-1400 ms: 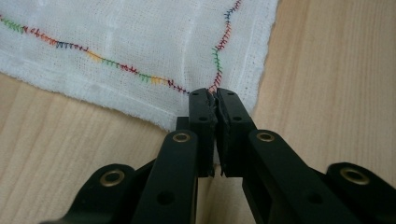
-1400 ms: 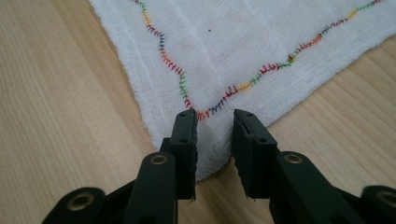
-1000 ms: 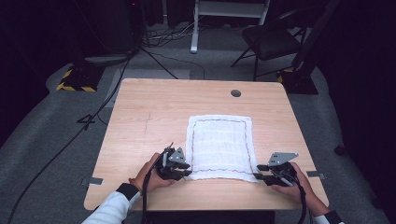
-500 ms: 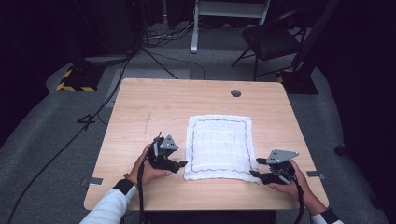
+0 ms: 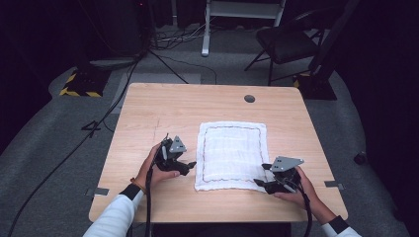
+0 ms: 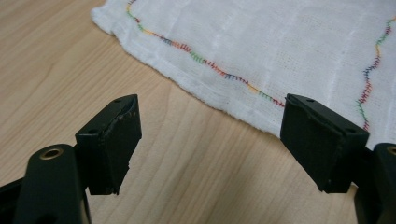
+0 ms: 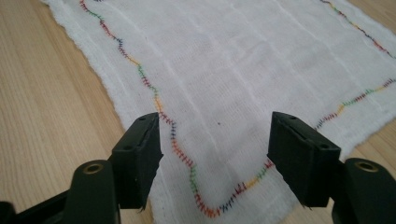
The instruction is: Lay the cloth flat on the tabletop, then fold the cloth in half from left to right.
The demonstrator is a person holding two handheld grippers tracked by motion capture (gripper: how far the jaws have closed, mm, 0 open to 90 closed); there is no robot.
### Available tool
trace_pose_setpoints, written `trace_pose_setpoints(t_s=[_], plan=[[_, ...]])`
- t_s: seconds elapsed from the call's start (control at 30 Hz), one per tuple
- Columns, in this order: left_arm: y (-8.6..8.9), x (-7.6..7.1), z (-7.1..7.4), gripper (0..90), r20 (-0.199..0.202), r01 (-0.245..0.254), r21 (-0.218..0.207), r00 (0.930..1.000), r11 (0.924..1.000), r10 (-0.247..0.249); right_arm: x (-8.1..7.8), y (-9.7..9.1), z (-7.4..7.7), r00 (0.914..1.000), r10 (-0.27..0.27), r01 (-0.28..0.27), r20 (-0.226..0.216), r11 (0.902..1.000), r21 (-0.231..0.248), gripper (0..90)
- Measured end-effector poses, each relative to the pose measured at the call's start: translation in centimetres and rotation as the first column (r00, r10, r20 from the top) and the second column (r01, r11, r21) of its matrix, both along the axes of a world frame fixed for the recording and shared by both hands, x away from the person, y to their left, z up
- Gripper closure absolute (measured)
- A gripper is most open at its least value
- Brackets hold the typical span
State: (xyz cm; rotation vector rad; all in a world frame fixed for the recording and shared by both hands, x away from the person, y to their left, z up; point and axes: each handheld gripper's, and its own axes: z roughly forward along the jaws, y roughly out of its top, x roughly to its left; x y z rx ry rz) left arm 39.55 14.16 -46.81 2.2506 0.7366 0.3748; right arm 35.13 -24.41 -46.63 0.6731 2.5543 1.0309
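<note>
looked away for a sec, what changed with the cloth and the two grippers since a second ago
Both grippers let go of the cloth: their jaws have just been opening, nothing pinched now. The left gripper backed off leftward onto bare table; the right gripper stays by the near right corner. The cloth lies flat where it was.

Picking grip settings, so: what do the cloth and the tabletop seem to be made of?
Cloth: looks like thin white woven cotton gauze, matte, with open weave and multicoloured edge stitching. Table: light wood or wood-look laminate, smooth satin; printed-looking grain leaves it open.
</note>
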Motion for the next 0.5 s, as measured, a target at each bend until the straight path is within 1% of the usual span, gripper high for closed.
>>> trace_pose_setpoints(t_s=[0.07, 0.13, 0.17, 0.2, 0.23, 0.27, 0.3, 0.33, 0.37, 0.4, 0.43, 0.47, 0.5], plan=[[0.0, 0.1, 0.0, 20.1, 0.008, -0.007, 0.007, 0.9999, 1.0000, 0.007, 0.0, 0.6, 0.1, 0.9999, 0.012, -0.012, 0.003, 0.9999, 0.001, 36.2], [0.0, 0.5, 0.2, 17.8, -0.008, -0.010, 0.009, 0.9999, 0.9999, 0.010, 0.0, 1.1, 0.1, 0.9997, 0.022, -0.023, 0.008, 0.9997, 0.002, 36.6], [0.0, 0.5, 0.2, 18.0, -0.008, -0.010, 0.009, 0.9999, 0.9999, 0.010, 0.0, 1.1, 0.1, 0.9997, 0.022, -0.023, 0.008, 0.9997, 0.002, 36.6], [0.2, 1.1, 0.5, 18.4, -0.002, -0.030, -0.020, 0.9996, 0.9994, 0.030, 0.1, 1.9, 0.3, 0.9992, 0.038, -0.038, 0.012, 0.9992, 0.008, 37.3], [0.3, 1.4, 0.6, 18.9, 0.009, -0.037, -0.025, 0.9993, 0.9990, 0.037, 0.1, 2.3, 0.4, 0.9990, 0.043, -0.043, 0.014, 0.9990, 0.010, 37.5], [0.3, 1.8, 0.8, 19.6, 0.035, -0.054, -0.027, 0.9979, 0.9982, 0.055, 0.1, 2.5, 0.4, 0.9986, 0.051, -0.051, 0.013, 0.9986, 0.012, 37.8], [0.3, 1.8, 0.8, 19.9, 0.035, -0.054, -0.027, 0.9979, 0.9982, 0.055, 0.1, 2.5, 0.4, 0.9986, 0.051, -0.051, 0.013, 0.9986, 0.012, 37.8], [0.3, 2.8, 0.9, 19.5, 0.021, -0.058, -0.041, 0.9981, 0.9975, 0.059, 0.2, 3.5, 0.5, 0.9970, 0.073, -0.074, 0.023, 0.9972, 0.013, 38.4], [0.2, 3.3, 0.9, 19.7, 0.021, -0.065, -0.045, 0.9976, 0.9969, 0.066, 0.2, 3.9, 0.6, 0.9964, 0.081, -0.082, 0.026, 0.9966, 0.015, 38.8], [0.2, 3.3, 0.9, 19.7, 0.021, -0.065, -0.045, 0.9976, 0.9969, 0.066, 0.2, 3.9, 0.6, 0.9964, 0.081, -0.082, 0.026, 0.9966, 0.015, 38.8], [-0.1, 4.6, 0.9, 19.5, 0.013, -0.078, -0.041, 0.9969, 0.9961, 0.078, 0.2, 5.1, 0.7, 0.9944, 0.101, -0.102, 0.029, 0.9946, 0.021, 39.9], [-0.1, 4.6, 0.9, 19.7, 0.013, -0.078, -0.041, 0.9969, 0.9961, 0.078, 0.2, 5.5, 0.7, 0.9932, 0.113, -0.114, 0.028, 0.9932, 0.025, 40.3], [-0.4, 5.4, 0.7, 19.7, 0.012, -0.088, -0.040, 0.9960, 0.9953, 0.089, 0.2, 6.4, 0.6, 0.9912, 0.130, -0.130, 0.029, 0.9911, 0.028, 40.9]])
